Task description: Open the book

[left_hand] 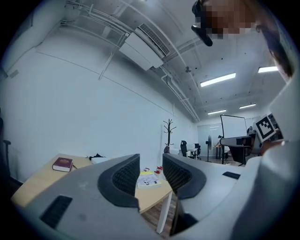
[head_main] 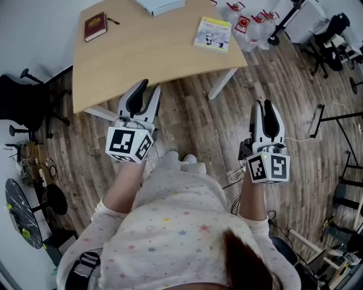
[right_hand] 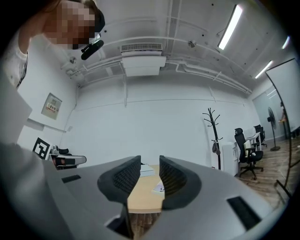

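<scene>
- Left gripper view has the left gripper released. Its two ribbed pads stand apart with only air between them, and it points level toward the table.
- The right gripper is unclenched too, with a narrower gap between its pads and nothing in it.
- From the head view, the person holds both grippers out in front over the wooden floor, on the near side of the table. The left one's tips come just short of the table's near edge. The right one is further right, past the white table leg.
- The dark red book lies closed and flat at the far left corner of the table, well apart from both grippers.
- A yellow-topped booklet lies flat near the table's right edge, and a pale box sits at the far edge between the two.
- A black office chair stands left of the table.
- A coat stand is against the far wall.
</scene>
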